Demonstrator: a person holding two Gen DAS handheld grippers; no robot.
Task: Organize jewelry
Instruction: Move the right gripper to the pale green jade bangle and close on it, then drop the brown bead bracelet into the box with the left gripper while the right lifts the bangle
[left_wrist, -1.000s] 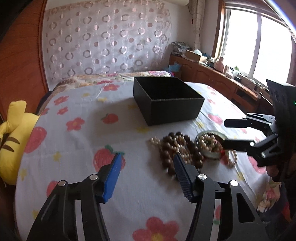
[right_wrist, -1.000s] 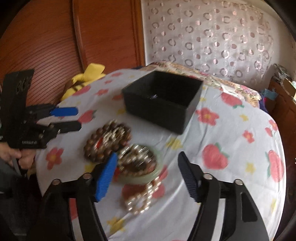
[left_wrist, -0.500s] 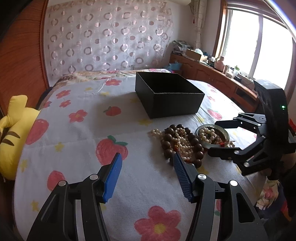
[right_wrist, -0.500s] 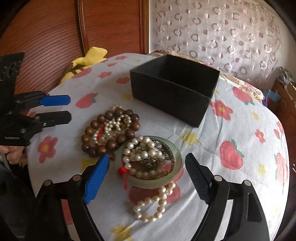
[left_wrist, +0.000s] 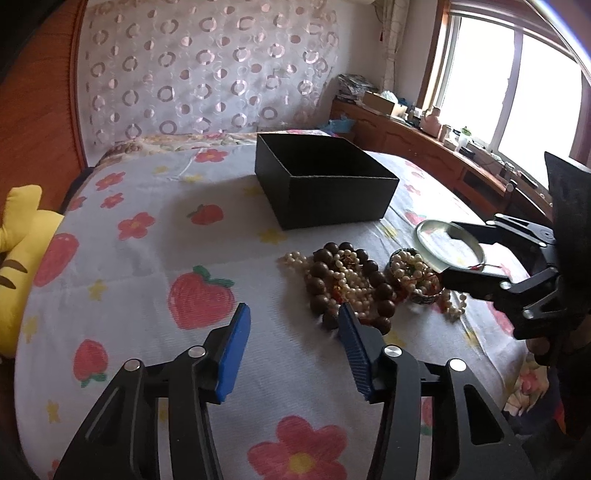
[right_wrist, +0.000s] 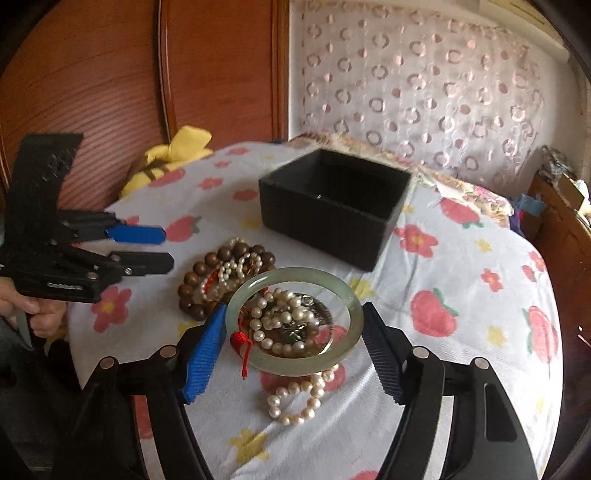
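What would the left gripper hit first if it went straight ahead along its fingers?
Probably nothing at first: the left gripper points over bare strawberry-print bedspread. The brown wooden bead bracelet lies just right of that line, the open black box farther on; depth is unclear.

1 box (left_wrist: 325, 192), perhaps 4 bracelets (right_wrist: 221, 280)

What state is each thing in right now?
Jade bangle: gripped across its width, lifted off the bedspread.
Right gripper: shut on the bangle.
Left gripper: open, holding nothing.
Black box: open-topped, upright.
Wooden bead bracelet: lying on the bedspread.
Pearl strand: lying loose.
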